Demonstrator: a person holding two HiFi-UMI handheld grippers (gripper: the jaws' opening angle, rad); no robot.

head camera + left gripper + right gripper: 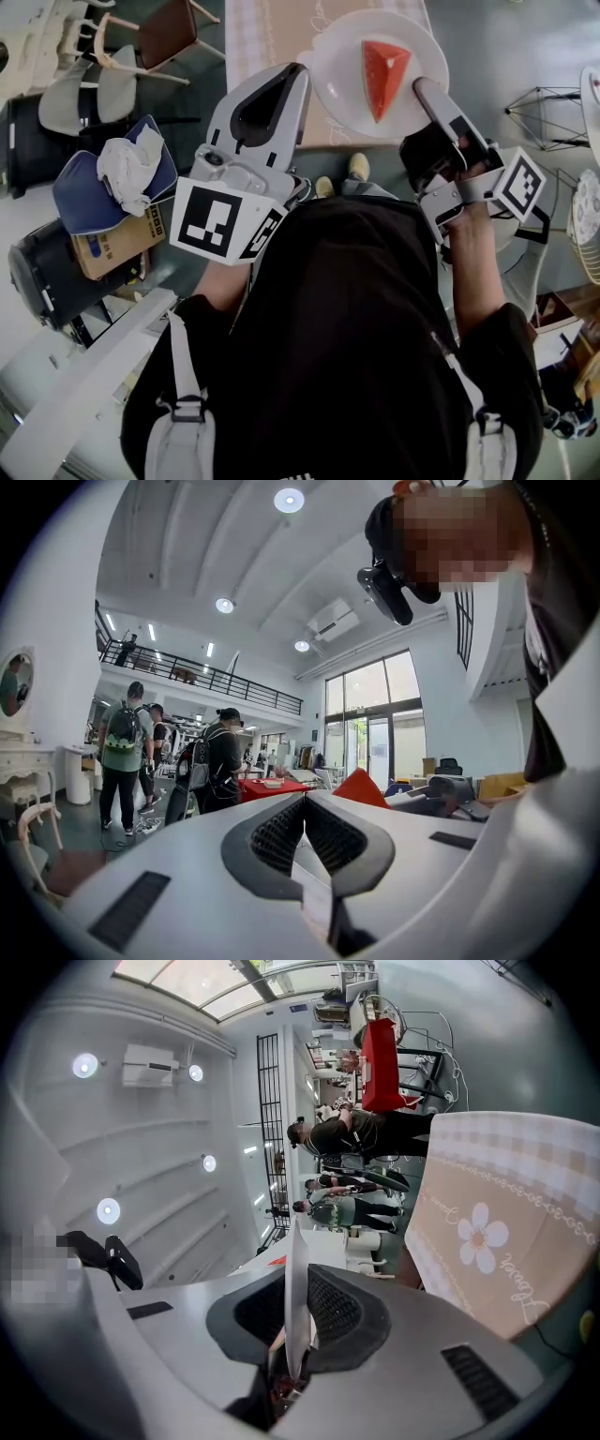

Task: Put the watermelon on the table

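A red wedge of watermelon (382,66) lies on a round white plate (337,56), held in the air over the near edge of a table (272,28) with a checked, flowered cloth. My left gripper (302,73) is shut on the plate's left rim, and my right gripper (424,86) is shut on its right rim. In the right gripper view the plate (296,1279) stands edge-on between the pads, with the tablecloth (506,1222) just beyond. In the left gripper view the watermelon's tip (361,787) shows past the closed jaws.
Chairs (112,75) stand at the upper left. A blue cushion (80,192) with white cloth rests on a cardboard box (117,244) to my left. A wire-frame stand (548,108) is at the right. Several people (122,752) stand near a red table (272,787) across the room.
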